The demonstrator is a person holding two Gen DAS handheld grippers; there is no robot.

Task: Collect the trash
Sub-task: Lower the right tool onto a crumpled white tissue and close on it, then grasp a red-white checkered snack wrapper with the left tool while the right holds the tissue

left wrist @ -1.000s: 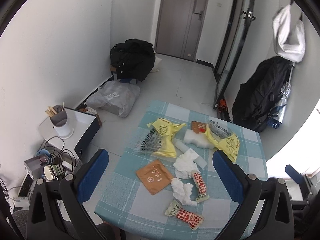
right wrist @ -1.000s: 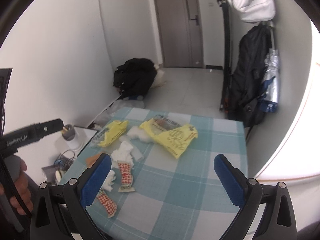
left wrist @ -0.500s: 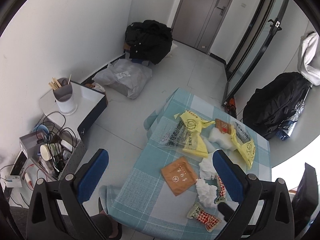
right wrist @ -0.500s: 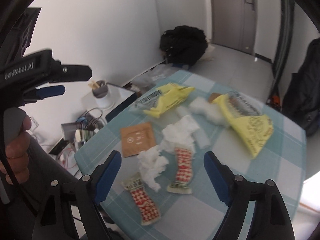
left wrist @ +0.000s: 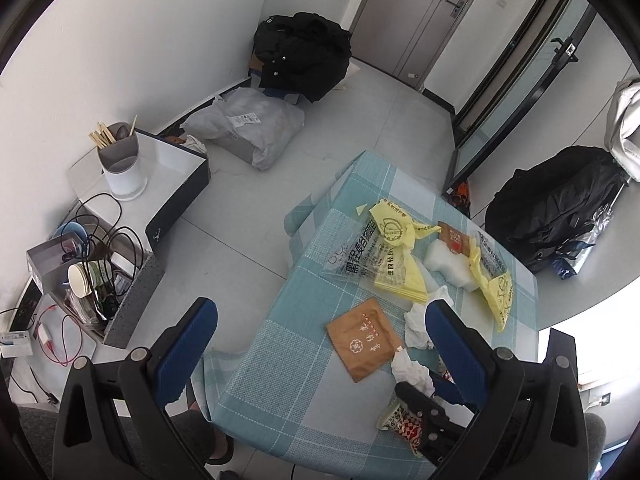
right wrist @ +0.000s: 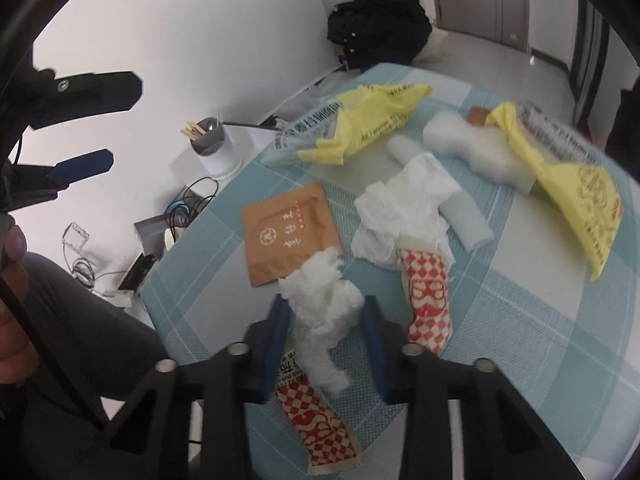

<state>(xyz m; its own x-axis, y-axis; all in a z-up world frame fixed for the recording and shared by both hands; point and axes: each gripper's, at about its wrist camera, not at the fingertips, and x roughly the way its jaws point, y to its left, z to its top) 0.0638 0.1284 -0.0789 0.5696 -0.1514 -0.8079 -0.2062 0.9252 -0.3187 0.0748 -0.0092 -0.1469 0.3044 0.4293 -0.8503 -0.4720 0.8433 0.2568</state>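
the right gripper (right wrist: 324, 316) straddles a crumpled white tissue (right wrist: 320, 304) on the checked tablecloth (right wrist: 520, 320), jaws part-closed on either side of the wad; whether the pads already touch it i cannot tell. the tissue lies just off the brown paper sachet (right wrist: 290, 232) and over the top of a red-checked wrapper (right wrist: 316, 420). risk: the loose wad slips free, or the jaws snag that wrapper too. the left gripper (left wrist: 320, 328) hangs wide open, empty, off the table edge

You stand in a lived-in home room: checked-cloth worktop (left wrist: 280, 360), chopstick holder (left wrist: 120, 168) at nine o'clock, black coat (left wrist: 304, 56) heaped at twelve.
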